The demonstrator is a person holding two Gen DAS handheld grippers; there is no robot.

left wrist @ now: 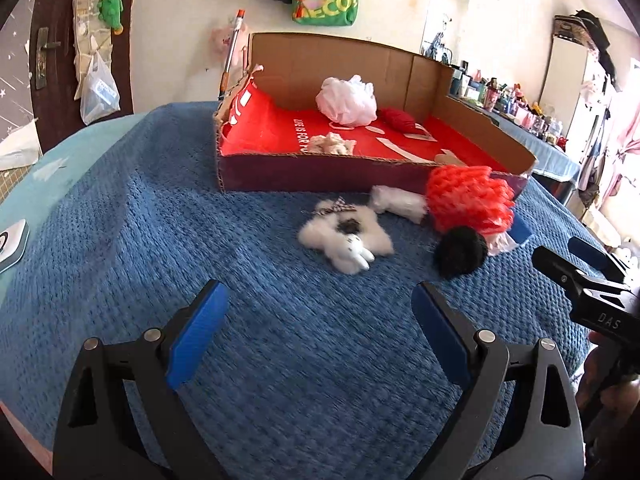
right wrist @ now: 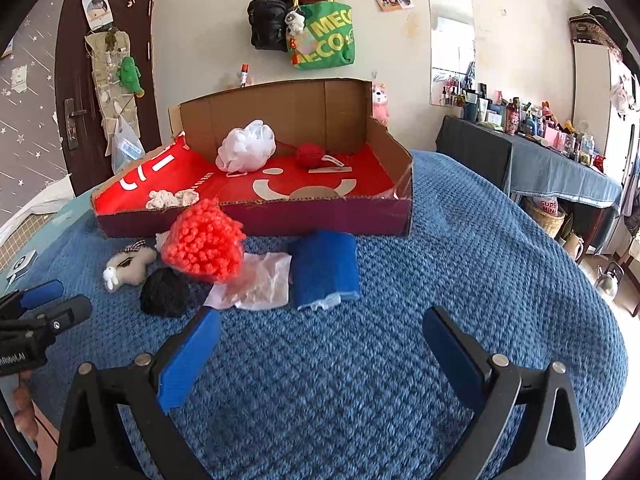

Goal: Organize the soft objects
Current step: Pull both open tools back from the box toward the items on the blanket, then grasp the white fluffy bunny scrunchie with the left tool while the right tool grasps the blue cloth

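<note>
The soft things still to tidy lie on the blue blanket (left wrist: 200, 240) of the bed, just in front of the cardboard box (right wrist: 312, 216). The little white bunny toy (left wrist: 346, 238) lies nearest the left tongs (left wrist: 318, 332), which hang over the blanket with their blue pads wide apart and nothing between them. I think picking up the bunny is the step now, so the left tongs would need to reach forward, go down around it, squeeze, and lift it over the low front wall of the box. Just beside the bunny sit a white roll (left wrist: 396, 202), a black fuzzy ball (left wrist: 462, 250) and a bumpy red-orange puff (right wrist: 206, 244). Next to those are a crumpled clear wrapper (right wrist: 260, 280) and a folded blue cloth (right wrist: 324, 266). The right tongs (right wrist: 320, 346) are also wide apart and empty, near the cloth. Already inside the box are a white mesh puff (right wrist: 246, 146), a red yarn ball (right wrist: 310, 154) and a small cream knit piece (right wrist: 172, 198). The black ball is close, so the tongs should not bump it.
</note>
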